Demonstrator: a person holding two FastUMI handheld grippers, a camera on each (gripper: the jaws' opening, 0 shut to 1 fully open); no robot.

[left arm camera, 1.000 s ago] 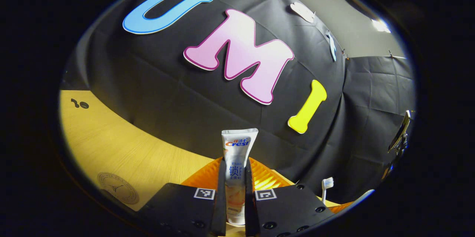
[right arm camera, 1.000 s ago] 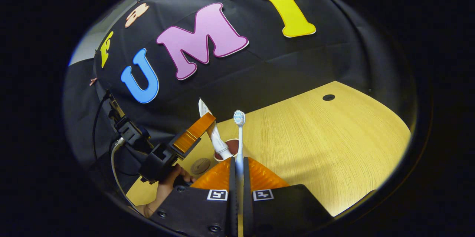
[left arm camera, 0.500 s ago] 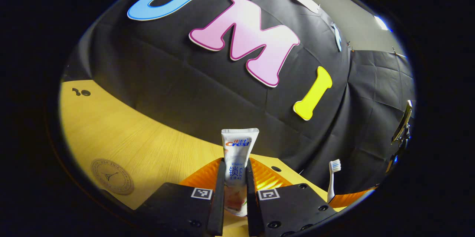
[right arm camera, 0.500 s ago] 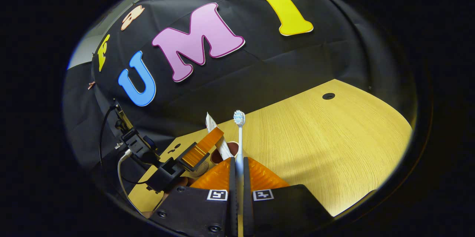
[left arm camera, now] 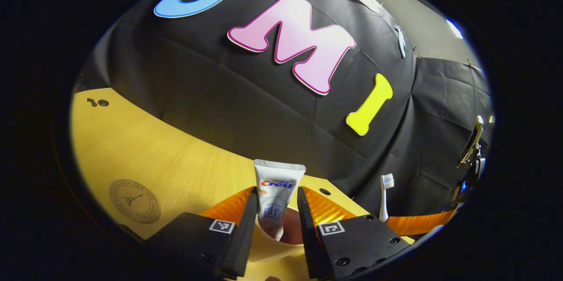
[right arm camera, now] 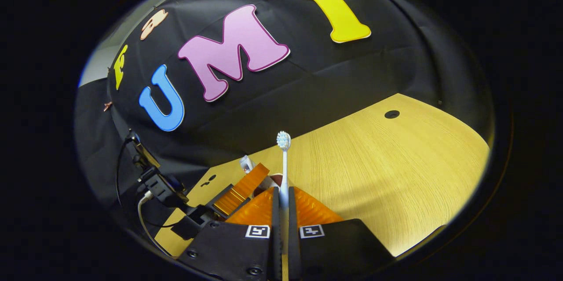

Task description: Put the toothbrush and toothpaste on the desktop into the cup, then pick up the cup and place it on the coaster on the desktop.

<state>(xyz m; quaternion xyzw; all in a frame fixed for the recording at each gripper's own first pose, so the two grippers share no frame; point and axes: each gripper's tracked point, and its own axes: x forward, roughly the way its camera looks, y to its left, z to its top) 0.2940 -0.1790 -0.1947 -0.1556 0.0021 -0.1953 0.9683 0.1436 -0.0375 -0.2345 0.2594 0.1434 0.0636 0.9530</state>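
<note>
The left gripper [left arm camera: 276, 221] is parted wide around the toothpaste [left arm camera: 277, 193], which stands in the cup [left arm camera: 275, 248] as if just released, while the toothbrush [right arm camera: 283, 171] is clamped upright in the right gripper [right arm camera: 283, 224], judged ready for the cup; farther left on the desktop [left arm camera: 145, 158] lies the coaster [left arm camera: 134, 194].

My left gripper [left arm camera: 276, 228]: black housings, square fiducial markers, round screws. My right gripper [right arm camera: 284, 237]: same black blocks, paired markers, screws; black cables trailing behind the left unit
</note>
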